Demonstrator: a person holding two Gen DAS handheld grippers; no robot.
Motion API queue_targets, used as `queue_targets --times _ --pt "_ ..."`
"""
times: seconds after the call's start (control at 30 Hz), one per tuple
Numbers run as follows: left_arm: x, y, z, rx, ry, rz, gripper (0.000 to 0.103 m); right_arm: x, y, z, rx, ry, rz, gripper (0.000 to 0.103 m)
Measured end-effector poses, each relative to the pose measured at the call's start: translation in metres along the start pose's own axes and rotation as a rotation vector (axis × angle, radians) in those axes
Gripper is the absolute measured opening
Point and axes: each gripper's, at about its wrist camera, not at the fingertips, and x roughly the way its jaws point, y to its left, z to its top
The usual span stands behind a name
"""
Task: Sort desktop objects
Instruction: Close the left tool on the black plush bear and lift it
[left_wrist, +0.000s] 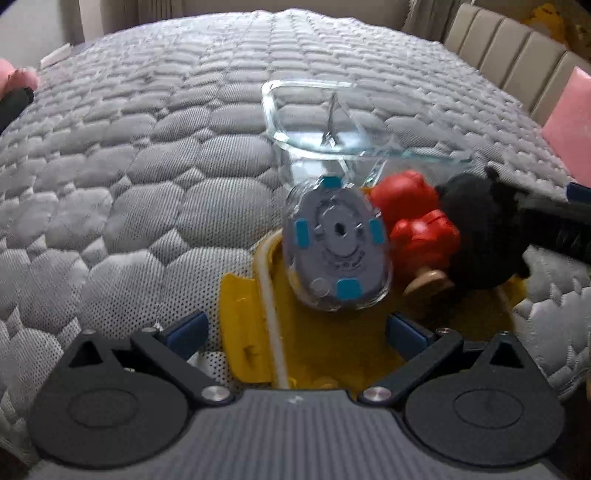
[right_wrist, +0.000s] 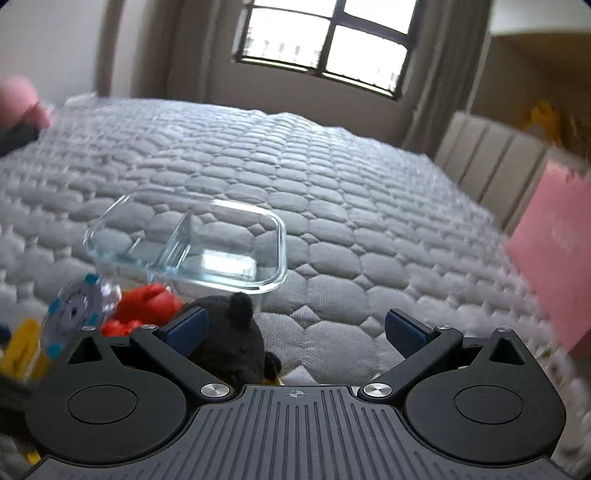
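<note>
- Fingers of the left gripper (left_wrist: 295, 330) are seen spread wide, blue pads (left_wrist: 184, 328) apart and nothing pinched between them; they are held just above a yellow lid (left_wrist: 243, 325) with a pale seal, which lies on the quilted grey mattress (left_wrist: 129, 166).
- Fingers of the right gripper (right_wrist: 295, 330) are likewise spread, with nothing held; bare mattress (right_wrist: 332, 221) is seen between them, and the left pad (right_wrist: 186, 328) is placed just beside a black plush toy (right_wrist: 229, 332) — whether it touches cannot be told.
- A round clear disc with a grey face and blue tabs (left_wrist: 336, 245) is seen tilted on the yellow lid, just ahead of the left gripper; in the right view the same disc (right_wrist: 74, 314) appears at the far left.
- A red toy (left_wrist: 417, 218) is set just beside the disc, and the black plush toy (left_wrist: 476, 229) lies against its other side; in the right view the red toy (right_wrist: 144, 310) is found between disc and plush.
- A clear glass container with a divider (left_wrist: 332, 122) is seen beyond the pile — both compartments look bare; in the right view the container (right_wrist: 192, 240) stands on the mattress behind the toys.
- A pink box (right_wrist: 554, 251) is seen at the right edge, well apart from the pile, before a padded headboard (right_wrist: 491, 166).
</note>
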Motion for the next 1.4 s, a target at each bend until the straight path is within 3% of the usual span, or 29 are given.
queue_targets --times 0.13,0.2,0.3,0.37,0.53,0.7,0.8,0.97,1.1,1.13,1.2,1.23,1.33,1.4 --pt "0.000 0.010 0.005 -0.034 0.009 -0.033 0.103 -0.002 -0.009 -0.002 0.111 -0.042 -0.035 0.103" --pt "0.000 0.018 0.012 -0.081 0.007 -0.089 0.103 -0.009 -0.016 -0.004 0.159 -0.095 -0.084 0.103" --pt "-0.001 0.025 0.026 -0.150 0.001 -0.180 0.103 -0.014 -0.031 -0.009 0.262 -0.101 -0.064 0.103" --pt "-0.001 0.026 0.035 -0.182 -0.006 -0.192 0.103 -0.010 -0.040 -0.018 0.341 -0.078 -0.013 0.103" --pt "-0.008 0.008 0.042 -0.131 -0.032 -0.148 0.090 0.009 -0.057 -0.037 0.422 0.018 0.075 0.103" --pt "-0.028 -0.038 0.043 -0.016 -0.039 -0.196 0.100 0.012 -0.072 -0.046 0.501 0.022 0.151 0.103" --pt "-0.028 -0.073 0.049 0.019 -0.015 -0.209 0.102 0.010 -0.081 -0.047 0.543 -0.007 0.122 0.103" --pt "-0.018 -0.120 0.045 0.139 -0.066 -0.087 0.103 0.001 -0.098 -0.059 0.531 -0.073 -0.065 0.103" --pt "-0.009 -0.157 0.040 0.242 -0.118 0.030 0.102 0.005 -0.118 -0.076 0.579 -0.039 -0.072 0.103" --pt "-0.007 -0.166 0.038 0.267 -0.131 0.060 0.101 0.007 -0.123 -0.081 0.608 -0.027 -0.062 0.103" --pt "-0.001 -0.173 0.037 0.298 -0.136 0.065 0.086 0.012 -0.136 -0.090 0.685 -0.007 -0.018 0.103" --pt "0.001 -0.174 0.036 0.308 -0.134 0.053 0.065 0.015 -0.142 -0.095 0.728 0.006 0.009 0.103" --pt "-0.001 -0.166 0.038 0.282 -0.119 0.008 0.065 0.022 -0.148 -0.100 0.798 0.035 0.074 0.103" --pt "-0.003 -0.158 0.041 0.253 -0.105 -0.030 0.065 0.018 -0.146 -0.097 0.778 0.034 0.090 0.103"
